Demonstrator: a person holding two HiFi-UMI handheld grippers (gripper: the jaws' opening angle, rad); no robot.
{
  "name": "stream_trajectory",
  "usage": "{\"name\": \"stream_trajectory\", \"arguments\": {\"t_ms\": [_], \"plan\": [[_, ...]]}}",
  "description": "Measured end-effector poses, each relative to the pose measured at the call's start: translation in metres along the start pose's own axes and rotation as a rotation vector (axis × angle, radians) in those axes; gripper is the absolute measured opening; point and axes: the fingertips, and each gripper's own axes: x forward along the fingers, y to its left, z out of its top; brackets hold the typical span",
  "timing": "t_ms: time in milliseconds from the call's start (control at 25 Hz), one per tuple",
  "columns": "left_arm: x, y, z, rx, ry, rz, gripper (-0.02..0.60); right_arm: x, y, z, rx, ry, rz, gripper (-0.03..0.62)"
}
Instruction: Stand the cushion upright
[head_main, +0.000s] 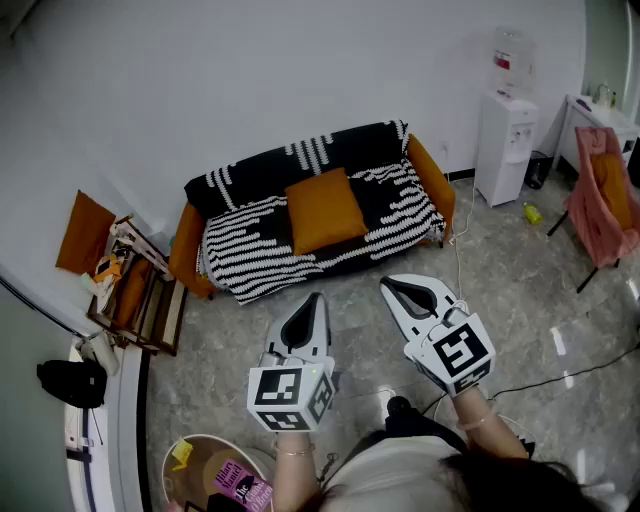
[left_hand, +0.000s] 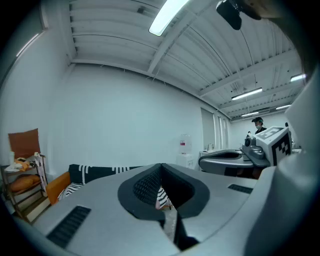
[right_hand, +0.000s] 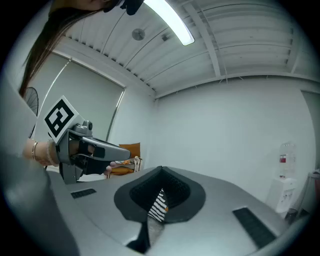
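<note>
Hovering far short of the sofa (head_main: 250, 250), the left gripper (head_main: 315, 300) and right gripper (head_main: 390, 288) are both clenched on nothing; the orange cushion (head_main: 324, 208) seems untouched, so the whole job is left.

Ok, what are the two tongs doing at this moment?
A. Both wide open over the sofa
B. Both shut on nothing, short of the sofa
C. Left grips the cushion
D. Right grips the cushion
B: the left tongs and right tongs are shut and empty over the floor, while the cushion lies on the sofa.
</note>
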Motion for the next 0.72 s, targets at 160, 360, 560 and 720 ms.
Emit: {"name": "stream_trajectory", "arguments": {"t_ms": [160, 360, 560, 720], "plan": [[0.029, -0.002, -0.002, -0.010, 0.004, 0.005, 0.020, 0.011, -0.027, -0.007, 0.000, -0.018, 0.003, 0.005], [0.069, -0.006, -0.002, -0.021, 0.006, 0.026, 0.020, 0.025, -0.068, -0.016, -0.005, -0.044, 0.011, 0.005], [0.098, -0.011, -0.006, -0.038, 0.015, 0.050, 0.020, 0.037, -0.098, -0.024, -0.018, -0.067, 0.027, 0.003], [0.113, -0.010, -0.010, -0.049, 0.029, 0.068, 0.020, 0.047, -0.114, -0.030, 0.003, -0.065, 0.041, 0.003]]}}
